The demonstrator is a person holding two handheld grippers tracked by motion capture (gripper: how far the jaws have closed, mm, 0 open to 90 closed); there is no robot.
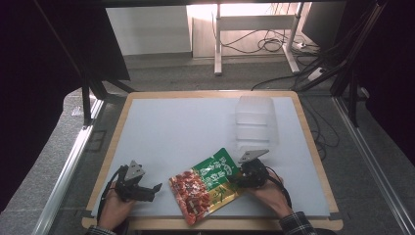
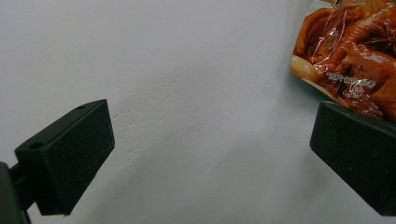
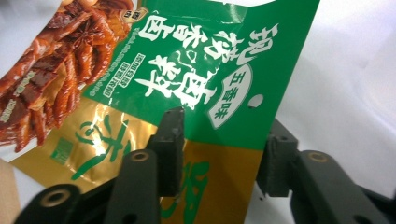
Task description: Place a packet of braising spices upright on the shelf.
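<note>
— Snack pouch (image 1: 207,185) first: where does it lie?

— Near the front edge of the white mat (image 1: 181,127), between the two hands, lying askew. Its green and gold printed end points toward the right gripper (image 1: 236,179); the end showing red-brown meat points toward the front of the table (image 1: 122,115).

— And the right gripper, what does it have?

— In the right gripper view the pouch (image 3: 187,84) runs between its two black jaws. One jaw sits on top of the gold part of the film, the other is at the pouch's edge, partly behind it. A gap shows between them, so they stand part open around the corner of the pouch. Whether they actually pinch the film, I cannot tell.

— The left one?

— The left gripper (image 1: 152,190) rests low over the mat, just beside the pouch's meat end but apart from it. In the left gripper view its jaws stand wide apart with bare mat (image 2: 196,93) between them and nothing held; the pouch (image 2: 348,51) shows at the upper right, beyond one jaw.

— Anything else on the table?

— A clear plastic container (image 1: 255,120) stands toward the far right of the mat, well apart from the left hand (image 1: 116,208) and near the right gripper's side. Cables lie on the floor beyond the table.
</note>
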